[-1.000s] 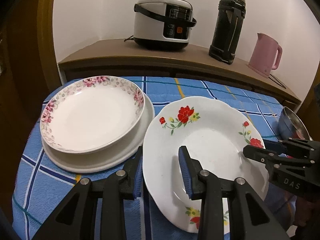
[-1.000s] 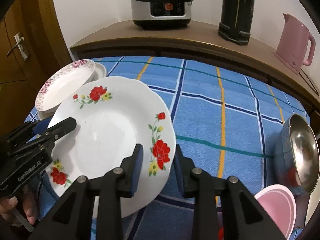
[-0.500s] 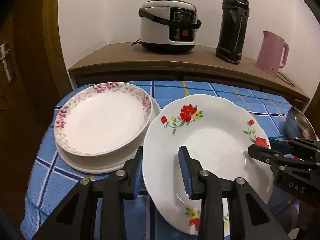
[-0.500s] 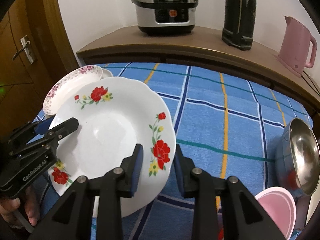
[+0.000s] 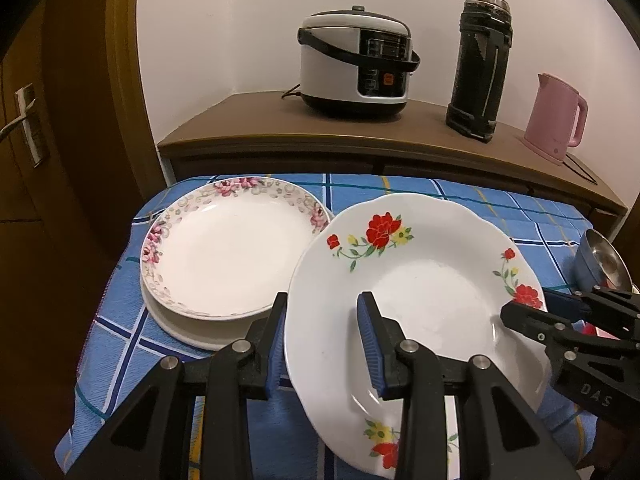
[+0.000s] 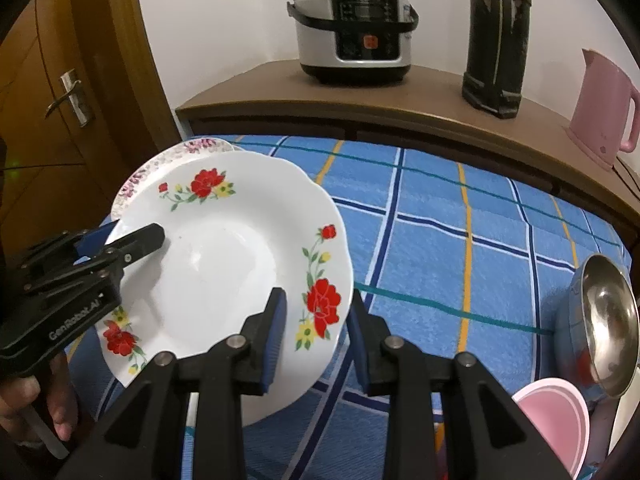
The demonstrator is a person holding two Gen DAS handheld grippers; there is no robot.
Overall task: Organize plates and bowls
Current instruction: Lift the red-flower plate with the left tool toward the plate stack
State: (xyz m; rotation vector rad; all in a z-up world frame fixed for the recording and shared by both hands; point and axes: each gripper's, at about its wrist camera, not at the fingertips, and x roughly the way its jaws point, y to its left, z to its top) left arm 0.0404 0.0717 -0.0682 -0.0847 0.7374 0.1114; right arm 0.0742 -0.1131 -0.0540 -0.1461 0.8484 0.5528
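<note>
Two handheld grippers grip one white plate with red flowers [image 5: 416,280] from opposite rims, holding it tilted above a blue checked tablecloth [image 6: 460,240]. The left gripper [image 5: 322,344] has its jaws narrowed onto the plate's left rim, one blue pad over the inner face and the other behind the edge. The right gripper [image 6: 316,332] clamps the right rim the same way, beside a large red bloom.

The left wrist view alone shows the stack at the table's far left: a pink-flowered plate [image 5: 232,244] resting on a plain white plate [image 5: 188,328], the held plate's left edge just beside them and partly overlapping their outline. In the right wrist view the held plate hides nearly all of that stack, leaving only a sliver of pink-patterned rim at the far left.

The right wrist view alone shows a pink bowl [image 6: 556,424] at the near right corner, next to a steel bowl [image 6: 608,320] on its side, and a person's hand [image 6: 36,408] around the left gripper's handle. The left wrist view catches only part of the steel bowl at the right edge.

Both views show a wooden sideboard [image 5: 360,140] beyond the table, bearing a rice cooker [image 5: 356,68], a dark flask [image 5: 480,68] and a pink kettle [image 5: 556,120]. A wooden door [image 6: 52,80] stands at left.
</note>
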